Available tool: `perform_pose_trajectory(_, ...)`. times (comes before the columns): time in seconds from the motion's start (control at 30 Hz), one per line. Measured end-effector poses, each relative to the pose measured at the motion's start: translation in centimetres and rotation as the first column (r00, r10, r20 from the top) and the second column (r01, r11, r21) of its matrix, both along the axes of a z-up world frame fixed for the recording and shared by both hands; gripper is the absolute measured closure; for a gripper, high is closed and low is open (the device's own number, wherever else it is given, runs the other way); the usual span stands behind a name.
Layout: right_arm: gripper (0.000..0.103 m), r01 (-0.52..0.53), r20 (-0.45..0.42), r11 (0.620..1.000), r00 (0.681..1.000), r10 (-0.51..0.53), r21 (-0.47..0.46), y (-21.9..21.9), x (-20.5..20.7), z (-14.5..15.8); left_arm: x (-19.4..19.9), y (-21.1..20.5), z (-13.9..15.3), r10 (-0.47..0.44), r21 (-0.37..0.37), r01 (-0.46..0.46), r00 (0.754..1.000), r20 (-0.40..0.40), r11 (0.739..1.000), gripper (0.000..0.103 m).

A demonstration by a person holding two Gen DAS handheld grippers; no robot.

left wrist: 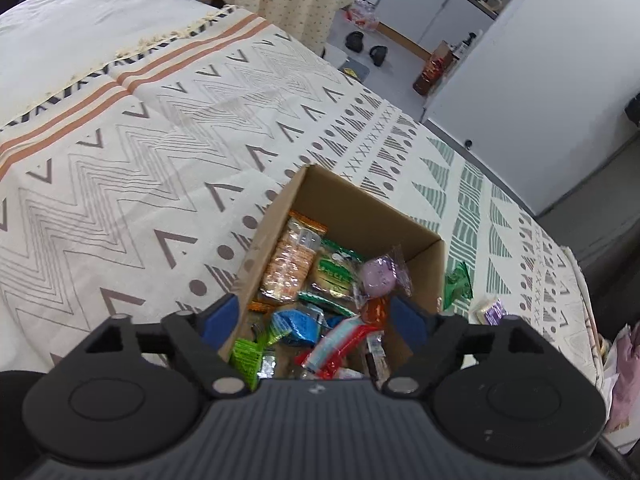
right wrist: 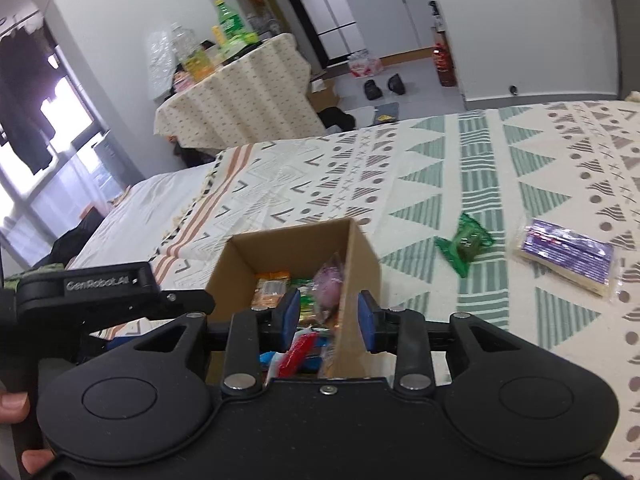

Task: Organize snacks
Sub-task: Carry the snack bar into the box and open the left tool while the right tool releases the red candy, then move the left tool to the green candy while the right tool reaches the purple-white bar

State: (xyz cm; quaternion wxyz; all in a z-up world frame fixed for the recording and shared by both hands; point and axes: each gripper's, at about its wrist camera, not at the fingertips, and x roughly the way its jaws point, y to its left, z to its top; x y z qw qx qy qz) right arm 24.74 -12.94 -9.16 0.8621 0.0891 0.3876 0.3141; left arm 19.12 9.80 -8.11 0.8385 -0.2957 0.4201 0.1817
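An open cardboard box (left wrist: pixel 424 264) (right wrist: pixel 360 256) sits on the patterned bed cover, holding several wrapped snacks: an orange cracker pack (left wrist: pixel 288 264), a green pack (left wrist: pixel 334 274), a purple round snack (left wrist: pixel 380 278) and a red-blue packet (left wrist: pixel 340 344). My left gripper (left wrist: pixel 316 316) hovers open above the box's near side, nothing between its blue pads. My right gripper (right wrist: pixel 328 318) is open too, its pads either side of the box's right wall. On the cover right of the box lie a green wrapped snack (right wrist: pixel 464 246) (left wrist: pixel 458 284) and a purple-labelled packet (right wrist: pixel 568 256) (left wrist: pixel 490 312).
The patterned bed cover (left wrist: pixel 200 152) stretches left and back from the box. A table with a dotted cloth (right wrist: pixel 248 92) carries bottles beyond the bed. White cabinets (left wrist: pixel 420 8) and shoes on the floor lie further back. The left gripper's body (right wrist: pixel 104 288) is beside the box.
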Motion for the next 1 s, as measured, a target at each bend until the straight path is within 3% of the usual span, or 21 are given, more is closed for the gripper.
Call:
perform_pose_trajectory(0.47, 0.05, 0.097, -0.015, 0.995, 0.995, -0.098, -0.028, -5.5, 1.5, 0.0, 2.1, -4.3, 0.8, -0.09, 0.026, 0.089, 0.996, 0.016, 0.996, 0.013)
perform_pose_trajectory(0.6, 0.046, 0.116, -0.006, 0.993, 0.993, -0.116, -0.037, -7.2, 2.2, 0.1, 3.5, -6.1, 1.2, -0.139, 0.039, 0.138, 0.99, 0.025, 0.99, 0.012)
perform_pose_trajectory(0.77, 0.033, 0.152, 0.015, 0.986, 0.988, -0.152, -0.061, -9.6, 3.2, -0.1, 5.5, -8.6, 1.5, -0.208, 0.057, 0.206, 0.978, 0.027, 0.977, 0.012)
perform_pose_trajectory(1.0, 0.028, 0.179, 0.03, 0.98, 0.984, -0.177, -0.085, -11.9, 4.8, -0.5, 8.2, -11.2, 1.1, -0.278, 0.083, 0.276, 0.961, 0.015, 0.958, 0.012)
